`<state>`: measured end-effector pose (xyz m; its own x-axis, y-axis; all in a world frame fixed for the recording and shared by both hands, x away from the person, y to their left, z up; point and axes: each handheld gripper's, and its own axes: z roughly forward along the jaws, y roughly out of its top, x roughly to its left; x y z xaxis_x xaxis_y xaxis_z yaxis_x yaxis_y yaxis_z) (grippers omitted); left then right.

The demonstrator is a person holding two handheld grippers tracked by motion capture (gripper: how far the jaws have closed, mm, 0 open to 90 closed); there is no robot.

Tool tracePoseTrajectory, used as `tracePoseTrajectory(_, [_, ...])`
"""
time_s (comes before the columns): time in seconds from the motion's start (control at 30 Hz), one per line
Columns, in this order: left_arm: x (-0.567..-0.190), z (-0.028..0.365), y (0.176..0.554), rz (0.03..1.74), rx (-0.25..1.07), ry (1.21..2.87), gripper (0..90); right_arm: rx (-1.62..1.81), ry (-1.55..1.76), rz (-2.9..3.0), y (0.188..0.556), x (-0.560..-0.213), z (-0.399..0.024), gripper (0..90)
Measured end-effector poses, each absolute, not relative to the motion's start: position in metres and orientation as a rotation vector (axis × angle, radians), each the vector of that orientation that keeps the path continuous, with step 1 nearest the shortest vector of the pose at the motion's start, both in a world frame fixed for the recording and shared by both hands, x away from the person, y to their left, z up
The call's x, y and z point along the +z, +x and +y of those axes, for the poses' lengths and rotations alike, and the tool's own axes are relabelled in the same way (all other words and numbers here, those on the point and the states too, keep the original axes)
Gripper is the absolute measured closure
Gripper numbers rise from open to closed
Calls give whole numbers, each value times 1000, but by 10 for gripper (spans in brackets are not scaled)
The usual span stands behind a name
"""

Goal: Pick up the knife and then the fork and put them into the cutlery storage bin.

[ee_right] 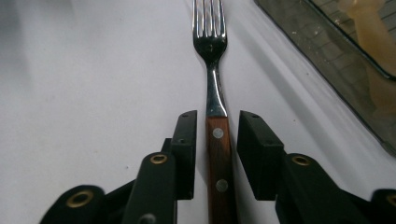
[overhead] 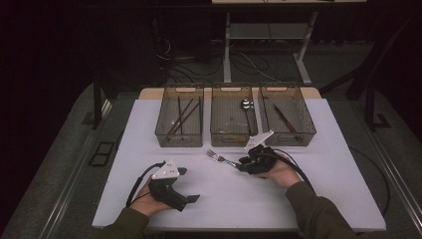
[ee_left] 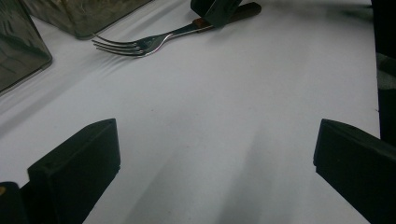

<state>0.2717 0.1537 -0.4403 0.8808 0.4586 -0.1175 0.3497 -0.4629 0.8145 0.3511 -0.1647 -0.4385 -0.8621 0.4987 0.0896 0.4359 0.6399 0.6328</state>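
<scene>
A fork (overhead: pixel 219 158) with a wooden handle and steel tines lies flat on the white table (overhead: pixel 308 184), in front of the middle bin. My right gripper (overhead: pixel 240 164) is low over the table at the handle end. In the right gripper view its jaws (ee_right: pixel 217 123) stand on either side of the fork (ee_right: pixel 215 88) handle, with a thin gap on each side, so the pads do not press. My left gripper (overhead: pixel 189 184) rests at the front left, open wide with nothing between its jaws (ee_left: pixel 217 140). Ahead of it lie the fork (ee_left: pixel 140 44) and the right gripper (ee_left: pixel 217 9).
Three see-through bins stand in a row at the back of the table. The left bin (overhead: pixel 179 133) holds thin dark sticks, the middle bin (overhead: pixel 233 134) a spoon (overhead: pixel 246 104), and the right bin (overhead: pixel 288 133) a dark-handled utensil. The middle bin's wall (ee_right: pixel 327 60) runs close beside the fork.
</scene>
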Motion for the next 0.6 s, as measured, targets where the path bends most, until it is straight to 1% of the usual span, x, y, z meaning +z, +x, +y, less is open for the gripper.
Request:
tracePoseTrajectory(0.17, [-441,154,272,583,146,2100,0,958,733,2774,351,-440,-163,696])
tracePoseTrajectory(0.23, [-441,153,272,585,145,2100,0,941,719,2777,351,-440,-162,728])
tracePoseTrajectory(0.33, [-441,153,272,586,145,2099,0,896,684,2802,354,-438,-160,746])
tracePoseTrajectory(0.47, [-440,153,272,582,147,2100,0,818,654,2859,359,-434,-154,754])
tracePoseTrajectory(0.6, [-440,153,271,580,147,2099,0,659,598,2932,368,-428,-143,755])
